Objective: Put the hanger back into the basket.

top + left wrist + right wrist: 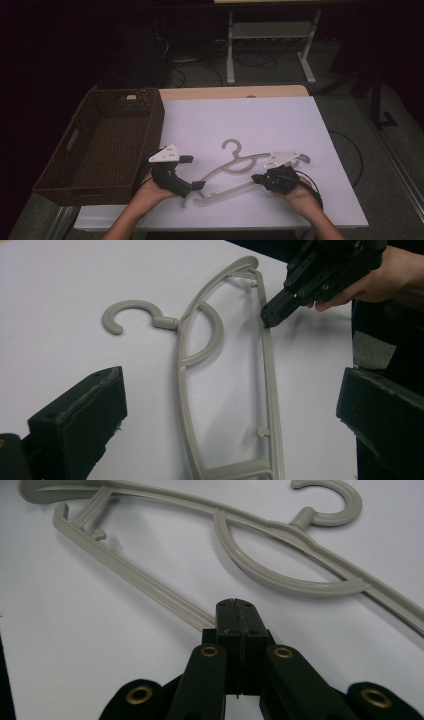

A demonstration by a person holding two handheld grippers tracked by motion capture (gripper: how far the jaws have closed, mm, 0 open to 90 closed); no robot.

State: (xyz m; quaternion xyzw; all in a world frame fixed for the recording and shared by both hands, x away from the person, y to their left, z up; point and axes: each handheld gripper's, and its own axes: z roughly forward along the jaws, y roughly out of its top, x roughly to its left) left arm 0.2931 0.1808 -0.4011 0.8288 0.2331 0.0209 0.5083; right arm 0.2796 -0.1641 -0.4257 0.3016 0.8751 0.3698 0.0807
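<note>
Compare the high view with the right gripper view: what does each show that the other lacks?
High view alone: the brown woven basket at the table's left, the left gripper open near the hanger's lower end, both hands, and the floor with table legs behind. Right gripper view alone: the close detail of the right gripper, its jaws pressed together on the hanger's straight bottom bar. Both share the grey plastic hanger lying flat on the white table, hook included.
</note>
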